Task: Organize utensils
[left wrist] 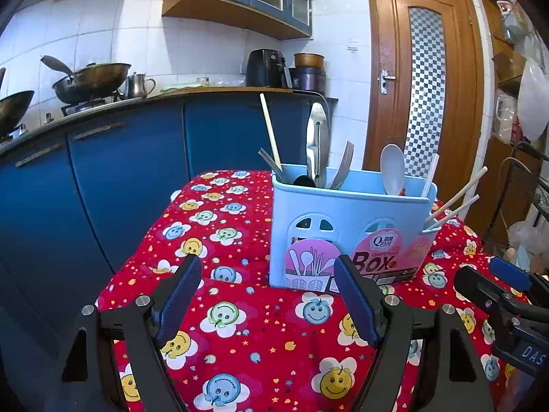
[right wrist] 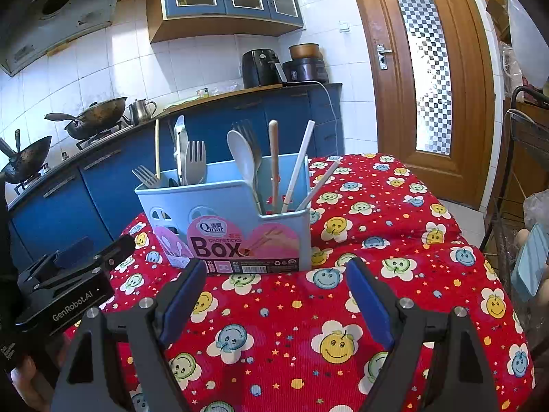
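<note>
A light blue chopsticks box (left wrist: pixel 346 226) (right wrist: pixel 226 219) with a pink label stands on a table under a red smiley-face cloth (left wrist: pixel 260 336) (right wrist: pixel 377 226). Its left compartment holds forks (right wrist: pixel 195 161), a steel utensil (left wrist: pixel 317 144) and a chopstick (left wrist: pixel 271 130). The right compartment holds a grey spoon (left wrist: pixel 393 170) (right wrist: pixel 242 158), a wooden stick (right wrist: pixel 273 161) and white chopsticks (right wrist: pixel 300 164). My left gripper (left wrist: pixel 267 295) is open just in front of the box, nothing between its fingers. My right gripper (right wrist: pixel 274 298) is open too, near the box's front. Each gripper shows at the edge of the other's view.
Blue kitchen cabinets (left wrist: pixel 103 171) with woks (left wrist: pixel 91 80) on a stove run behind the table on the left. A wooden door (left wrist: pixel 425 79) is at the back right, and a wire rack with bags (right wrist: pixel 528 178) stands to the right of the table.
</note>
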The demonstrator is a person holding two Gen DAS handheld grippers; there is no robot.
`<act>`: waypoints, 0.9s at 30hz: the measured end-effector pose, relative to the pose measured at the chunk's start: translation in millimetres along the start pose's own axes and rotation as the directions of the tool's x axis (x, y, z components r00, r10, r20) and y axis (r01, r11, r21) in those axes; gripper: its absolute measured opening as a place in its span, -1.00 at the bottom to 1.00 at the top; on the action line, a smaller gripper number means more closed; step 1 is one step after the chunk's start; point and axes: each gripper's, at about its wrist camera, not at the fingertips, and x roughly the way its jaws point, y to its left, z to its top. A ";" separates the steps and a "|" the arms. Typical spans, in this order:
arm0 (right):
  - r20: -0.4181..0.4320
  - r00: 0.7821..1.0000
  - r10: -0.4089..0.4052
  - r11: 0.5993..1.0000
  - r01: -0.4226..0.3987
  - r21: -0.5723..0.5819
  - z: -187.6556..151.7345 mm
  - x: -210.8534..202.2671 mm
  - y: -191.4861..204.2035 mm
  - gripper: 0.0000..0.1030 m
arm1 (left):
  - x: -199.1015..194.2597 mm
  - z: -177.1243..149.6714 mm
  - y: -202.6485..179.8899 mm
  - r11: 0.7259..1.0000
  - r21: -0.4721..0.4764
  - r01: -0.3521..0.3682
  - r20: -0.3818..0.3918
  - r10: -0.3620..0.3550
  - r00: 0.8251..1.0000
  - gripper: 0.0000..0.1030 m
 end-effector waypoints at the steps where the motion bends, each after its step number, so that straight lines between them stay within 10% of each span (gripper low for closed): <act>1: 0.000 1.000 0.000 1.000 0.000 0.000 0.0 0.1 0.0 0.66 | -0.4 0.2 0.2 1.000 -0.001 0.000 0.000 0.000 1.000 0.55; 27: -0.003 1.000 -0.001 1.000 0.001 0.001 -0.5 0.7 -0.1 0.66 | -1.7 2.6 -1.5 1.000 -0.004 0.004 0.002 -0.004 1.000 0.56</act>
